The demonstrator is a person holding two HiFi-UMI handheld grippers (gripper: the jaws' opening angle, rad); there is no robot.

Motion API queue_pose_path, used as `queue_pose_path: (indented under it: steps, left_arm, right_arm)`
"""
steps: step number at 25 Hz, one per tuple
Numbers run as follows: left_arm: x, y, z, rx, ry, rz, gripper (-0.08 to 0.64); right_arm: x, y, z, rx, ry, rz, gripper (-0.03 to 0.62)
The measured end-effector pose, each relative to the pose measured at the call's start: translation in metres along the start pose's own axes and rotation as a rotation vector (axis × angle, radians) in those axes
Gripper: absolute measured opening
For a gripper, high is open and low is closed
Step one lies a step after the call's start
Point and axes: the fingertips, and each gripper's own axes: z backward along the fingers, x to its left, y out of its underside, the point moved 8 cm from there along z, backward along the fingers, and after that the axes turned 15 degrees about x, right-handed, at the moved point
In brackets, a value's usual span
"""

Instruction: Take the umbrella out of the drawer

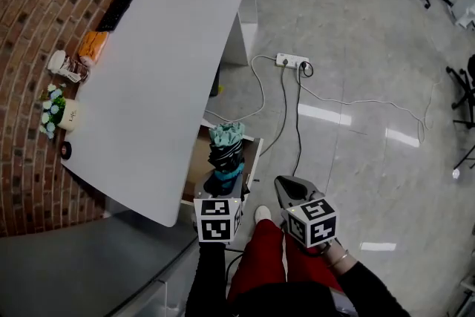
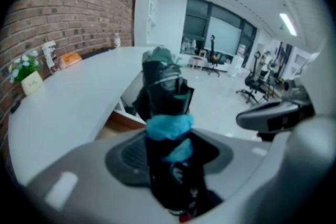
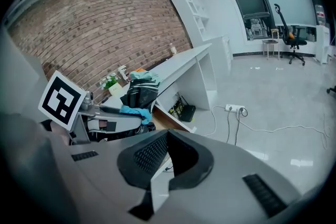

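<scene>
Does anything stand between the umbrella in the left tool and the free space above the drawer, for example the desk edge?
Nothing visible does. The left tool is shut on the umbrella, which stands beside the desk edge, not under it. The drawer is open below it, and the right tool is off to the side.

Head camera looks steeply down on the desk (image 1: 163, 48); both gripper cameras sit close behind their jaws, all sharing the umbrella (image 1: 226, 152), desk, brick wall (image 1: 30, 11).

The umbrella (image 1: 226, 152) sits in the left tool (image 1: 223, 185) (over the drawer (image 1: 194, 176)).
</scene>
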Motion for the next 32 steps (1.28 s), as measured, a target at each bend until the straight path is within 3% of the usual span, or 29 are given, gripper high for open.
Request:
queue_pose_path:
  steps: [19,32]
  left_arm:
    - [-0.048,0.000,0.086,-0.167,0.007,0.049,0.218]
    - [-0.085,-0.006,0.140,-0.298,-0.019,0.023,0.218]
  right_arm:
    - [0.003,-0.013,0.077,-0.118,0.008,0.100,-0.002]
    - [-0.008,-0.019,0.141,-0.235,0.012,0.160,-0.002]
